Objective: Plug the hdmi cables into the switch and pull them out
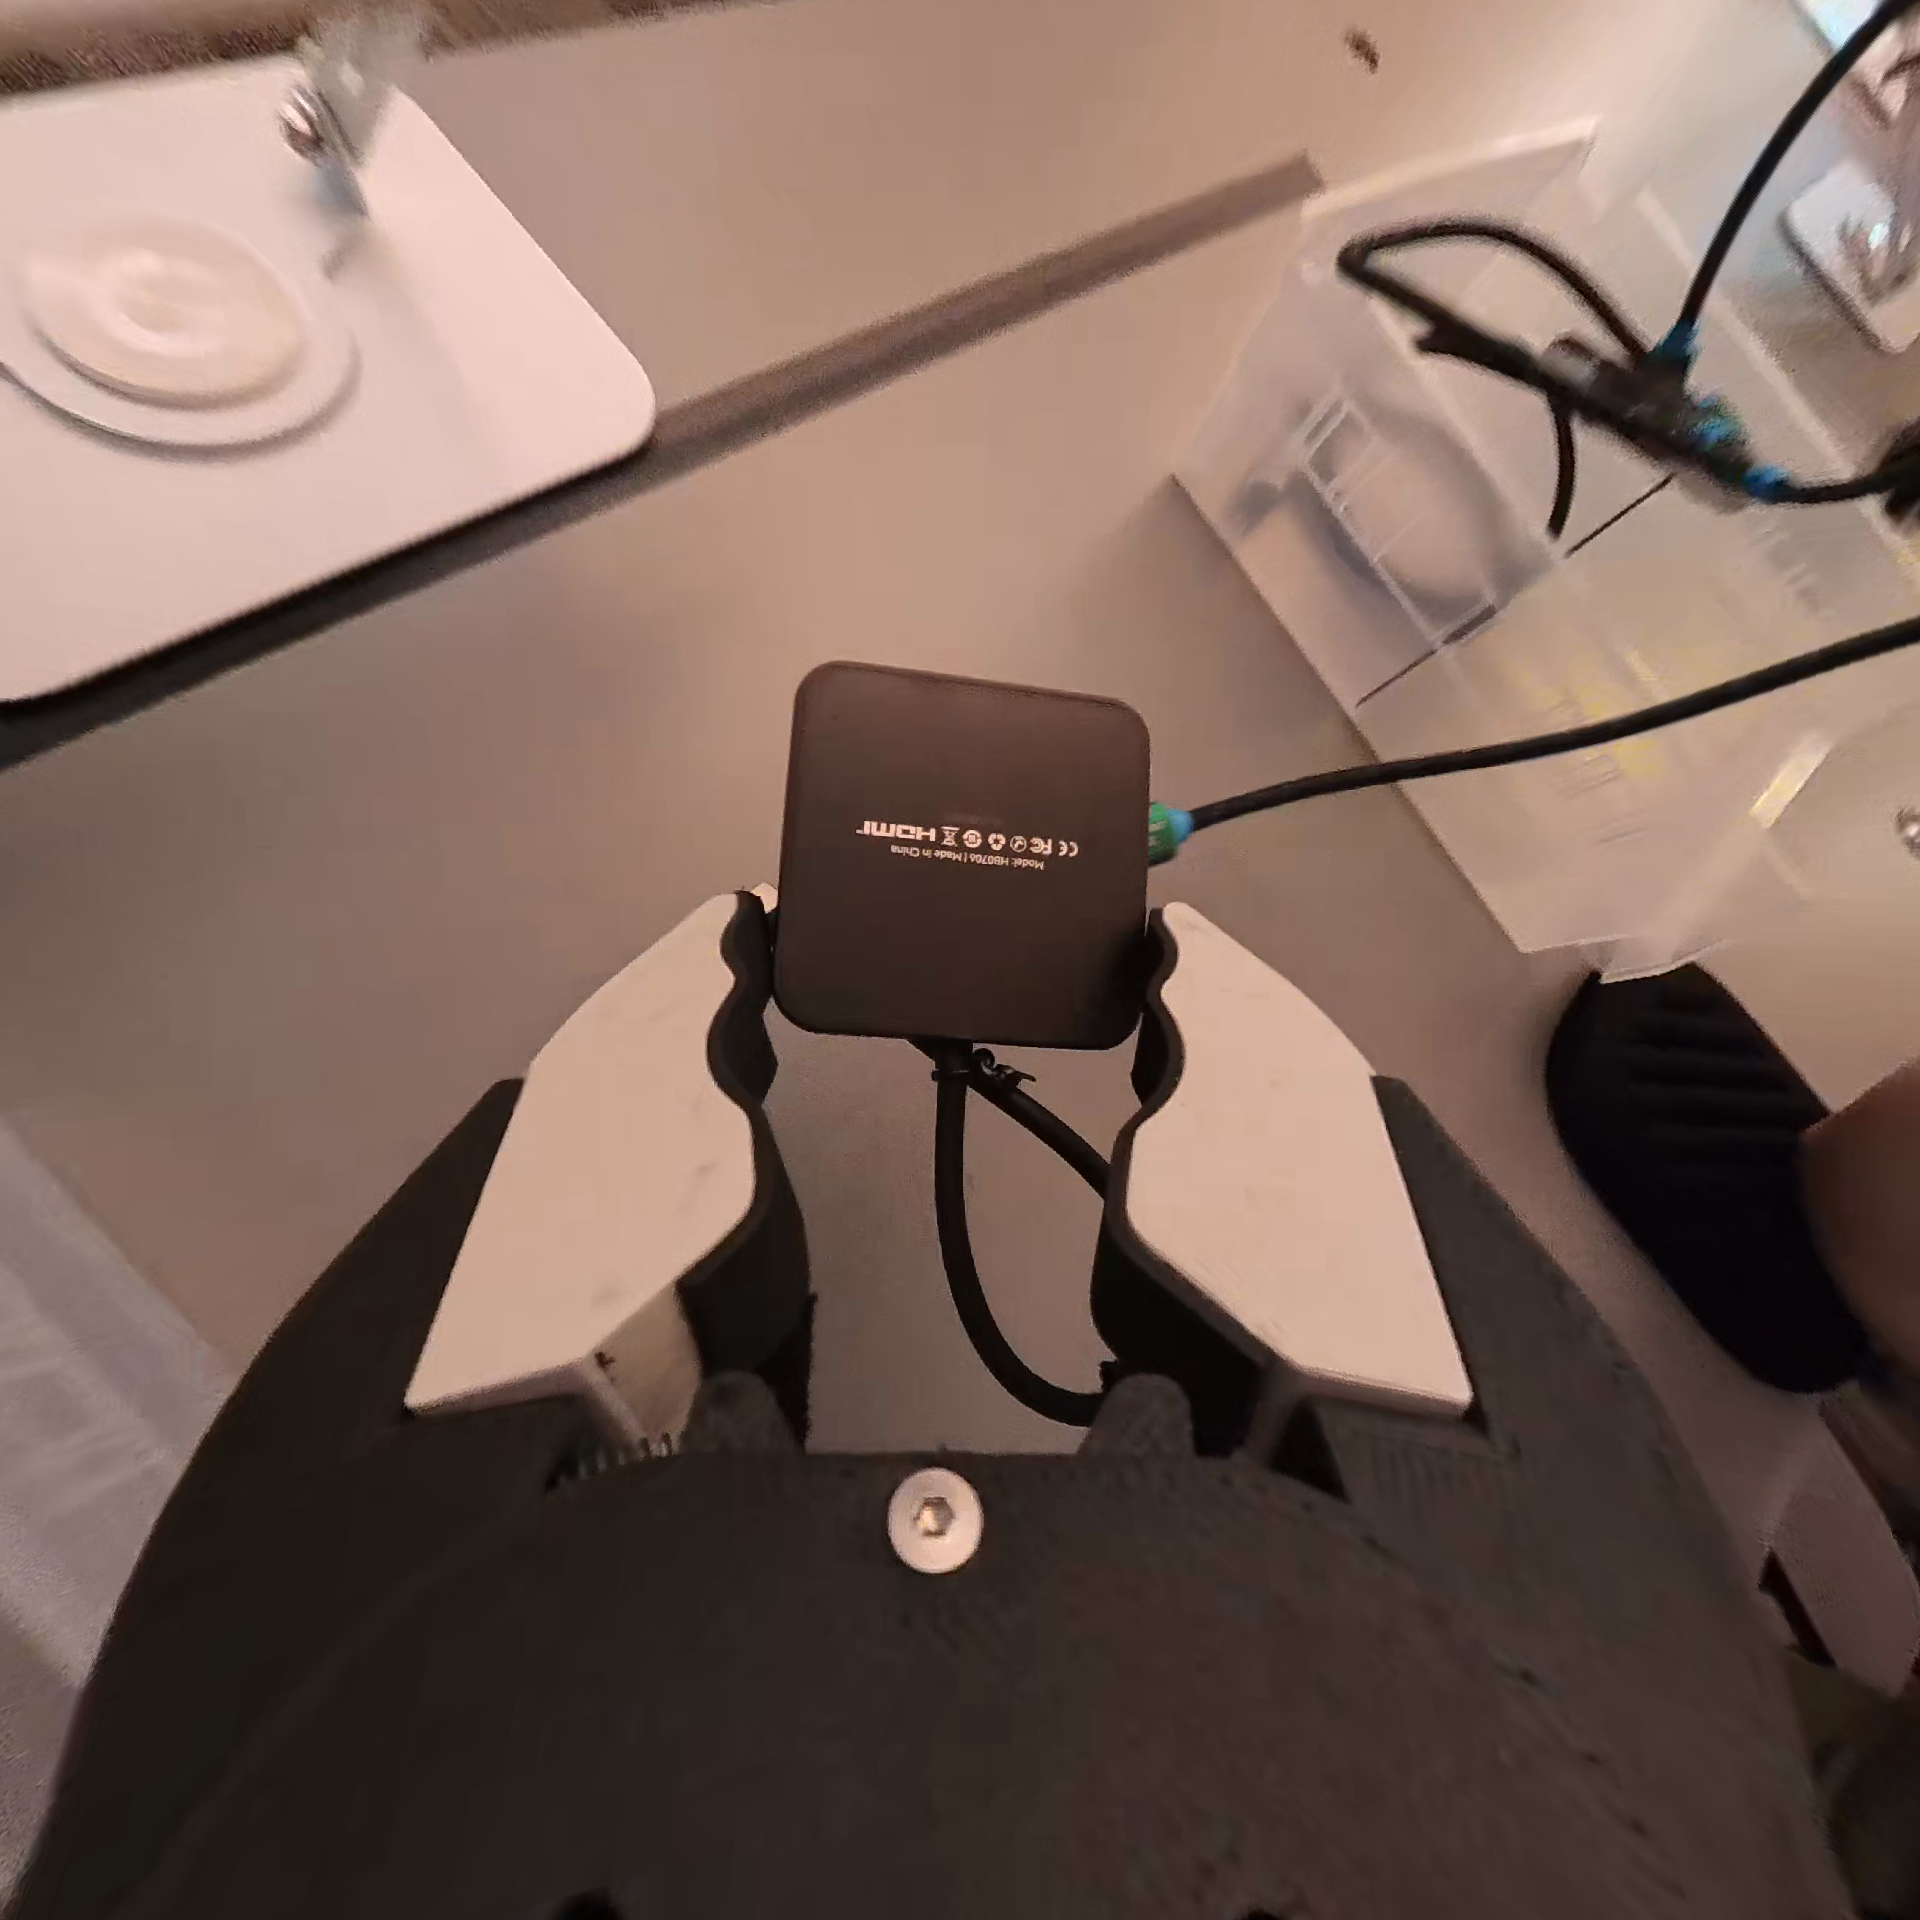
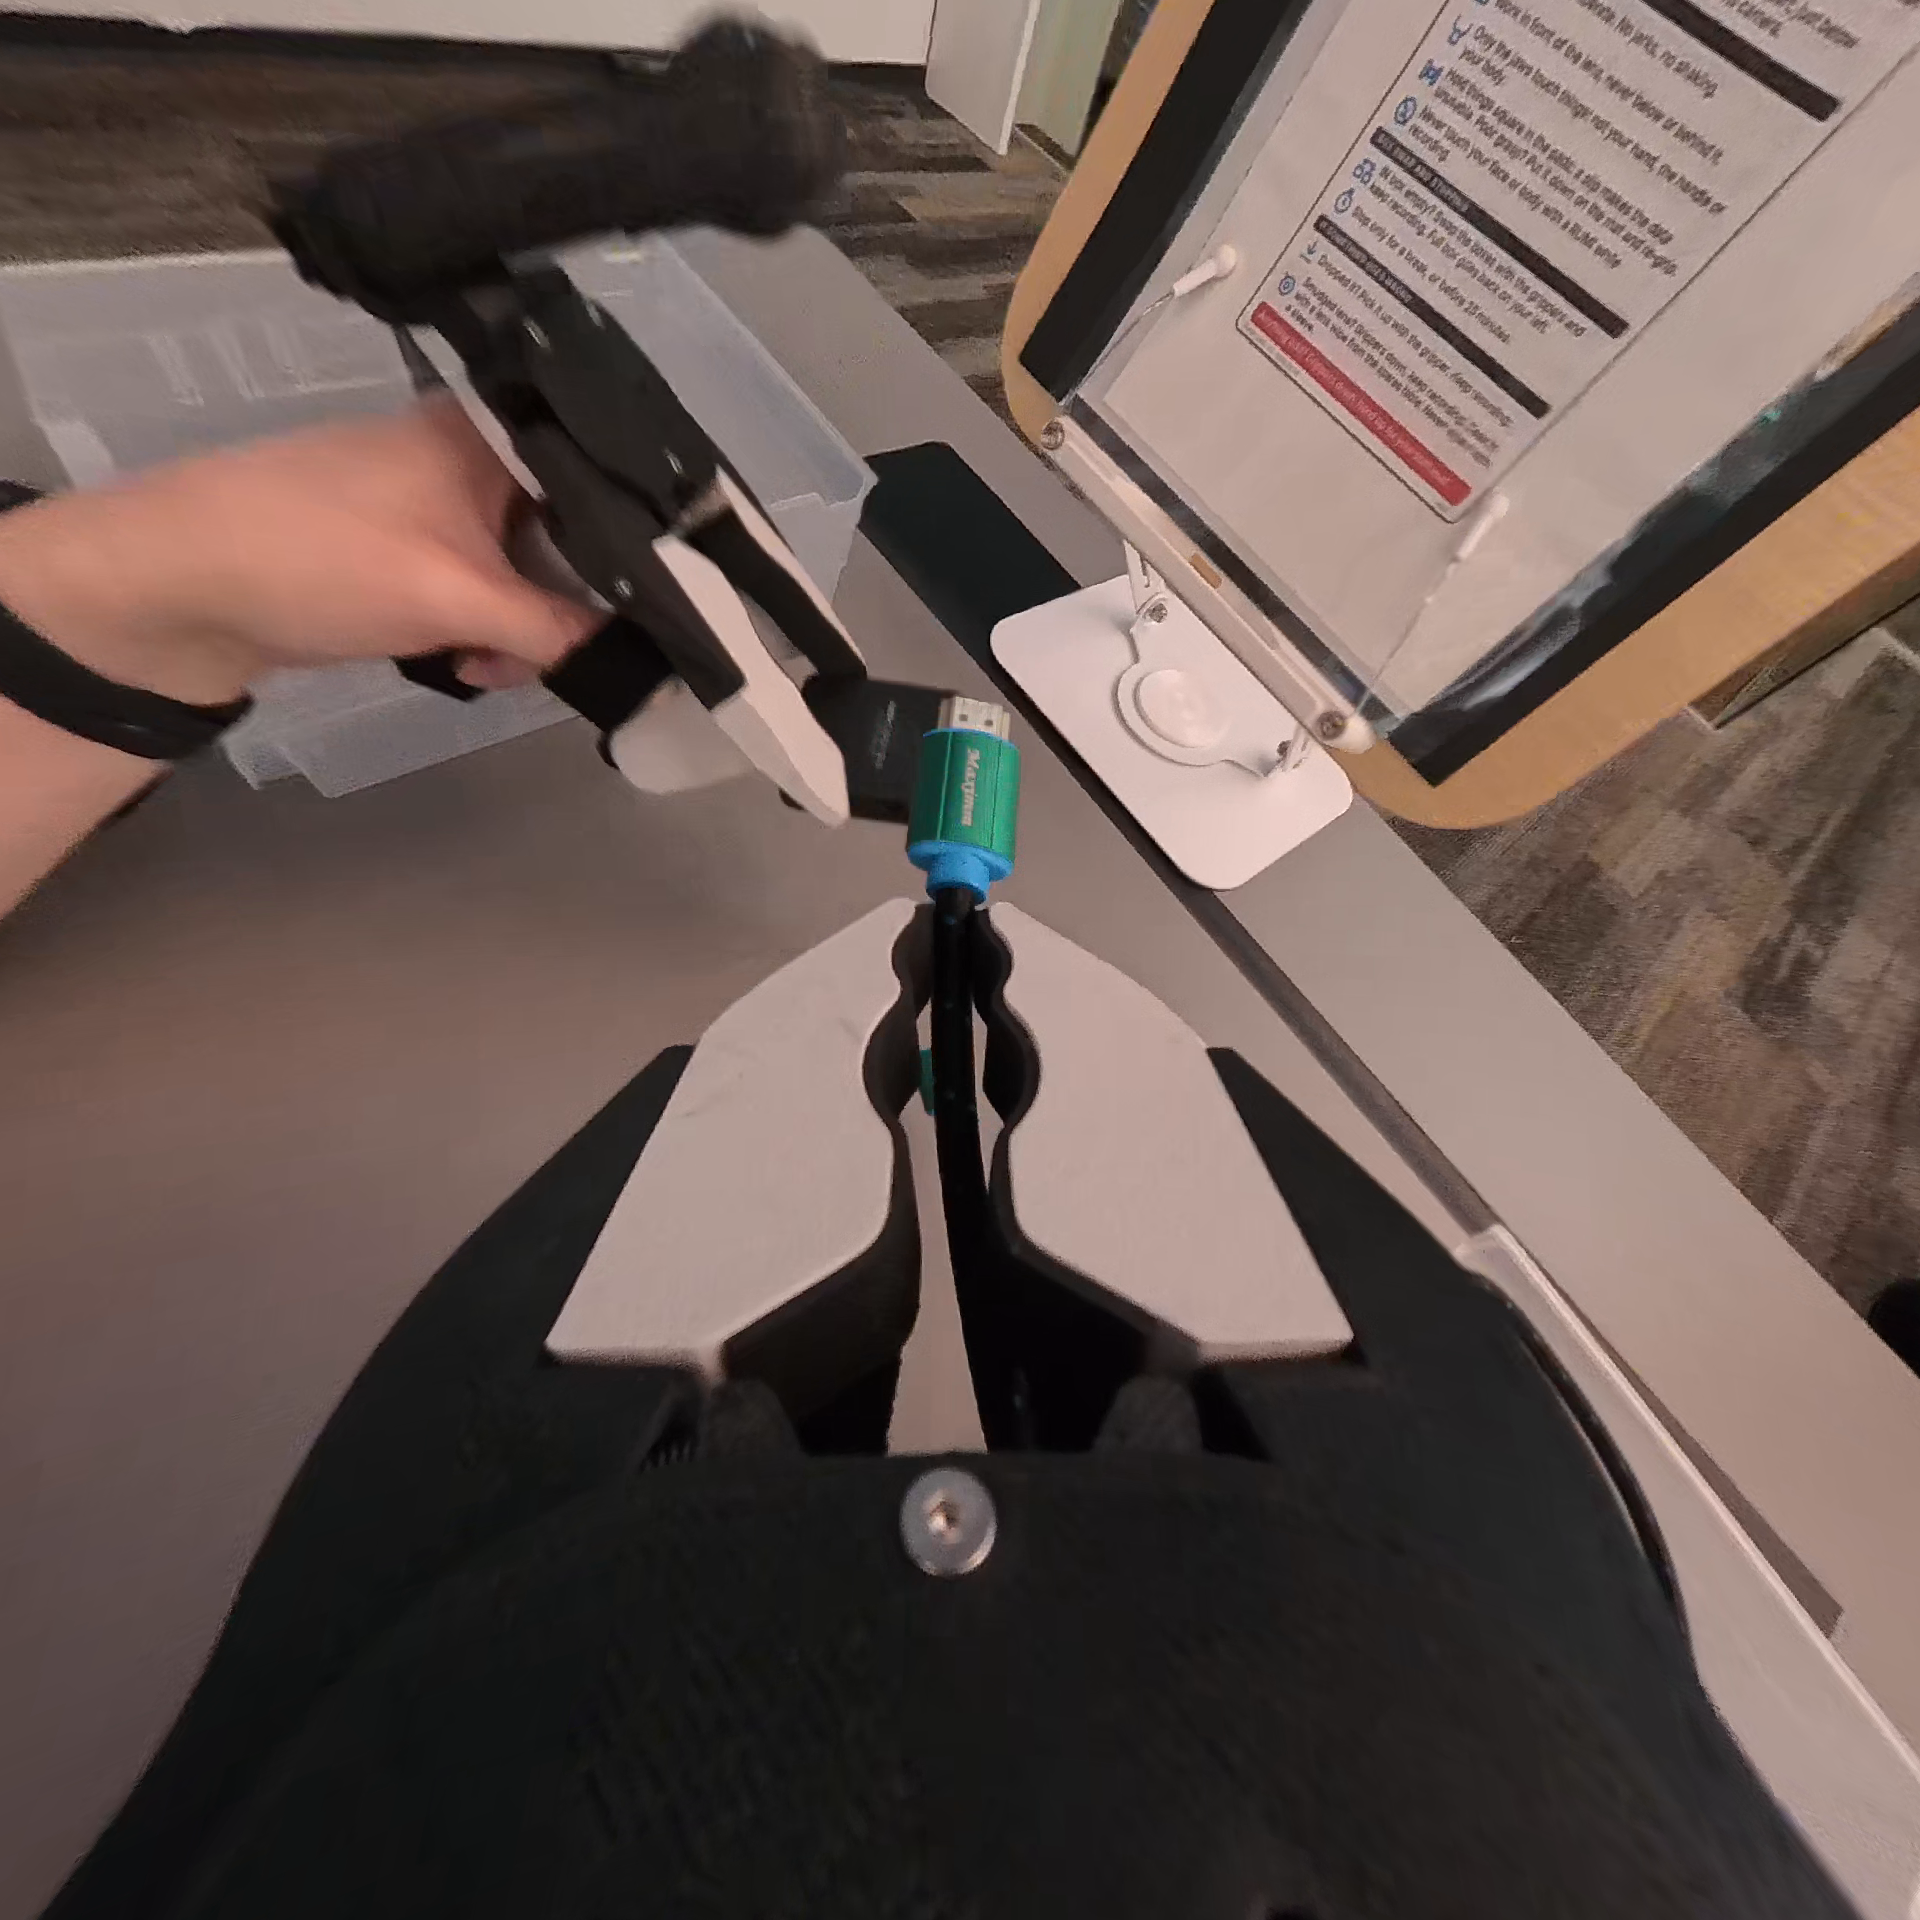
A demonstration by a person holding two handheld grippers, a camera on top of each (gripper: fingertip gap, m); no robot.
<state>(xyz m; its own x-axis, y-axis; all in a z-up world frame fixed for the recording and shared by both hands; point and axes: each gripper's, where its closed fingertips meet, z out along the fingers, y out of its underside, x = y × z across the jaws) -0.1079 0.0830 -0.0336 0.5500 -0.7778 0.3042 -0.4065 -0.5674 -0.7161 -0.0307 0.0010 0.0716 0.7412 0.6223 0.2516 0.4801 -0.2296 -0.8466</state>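
Note:
My left gripper (image 1: 958, 912) is shut on the sides of a small black square HDMI switch (image 1: 961, 852) and holds it above the grey table. The switch's own short black lead (image 1: 961, 1195) hangs back between the fingers. My right gripper (image 2: 951, 914) is shut on a black HDMI cable (image 2: 956, 1039) just behind its green and blue plug (image 2: 961, 800). The plug's metal tip (image 2: 977, 717) is bare and sits right beside the switch (image 2: 883, 743), which the left gripper (image 2: 842, 738) holds. In the left wrist view the green plug (image 1: 1169, 831) meets the switch's right edge.
A clear plastic box (image 1: 1403, 468) on the table holds more black cables with blue ends (image 1: 1558, 364). A white stand base (image 2: 1174, 717) carries a framed sheet (image 2: 1455, 260) near the table's far edge (image 2: 1299, 987). A hand (image 2: 312, 561) grips the left gripper.

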